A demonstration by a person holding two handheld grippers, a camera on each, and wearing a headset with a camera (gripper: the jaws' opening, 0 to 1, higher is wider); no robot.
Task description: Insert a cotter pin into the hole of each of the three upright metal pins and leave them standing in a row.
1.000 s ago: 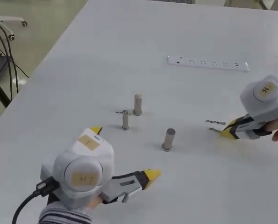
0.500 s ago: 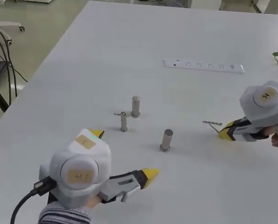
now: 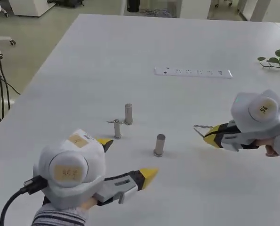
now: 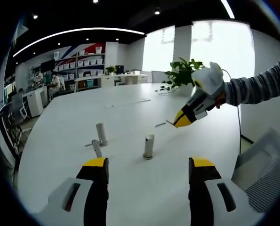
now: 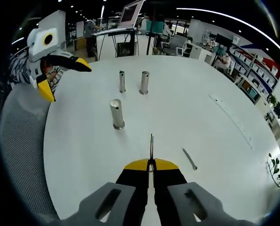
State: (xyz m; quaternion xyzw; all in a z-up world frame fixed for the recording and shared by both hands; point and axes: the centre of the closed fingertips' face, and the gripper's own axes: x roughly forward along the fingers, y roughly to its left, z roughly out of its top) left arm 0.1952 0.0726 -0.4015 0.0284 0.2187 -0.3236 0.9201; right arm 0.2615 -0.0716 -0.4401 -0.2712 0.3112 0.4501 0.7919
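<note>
Three upright metal pins stand on the white table (image 3: 83,70): a back one (image 3: 128,114), a thinner one (image 3: 117,128) with a cotter pin through its top, and a thick one (image 3: 159,145) to the right. My right gripper (image 3: 206,134) is shut on a cotter pin (image 5: 151,146) that sticks out past its tips, to the right of the thick pin (image 5: 116,114). Another cotter pin (image 5: 189,159) lies loose on the table. My left gripper (image 4: 149,163) is open and holds nothing, hovering in front of the pins (image 4: 149,146).
A white power strip (image 3: 192,72) lies across the table behind the pins. A green plant sprig (image 3: 274,60) is at the far right edge. Office chairs and shelves stand beyond the table.
The right gripper, with the cotter pin, has come a little left toward the upright pins. The head camera has tilted up, so everything sits lower in view. The left gripper stays open.
</note>
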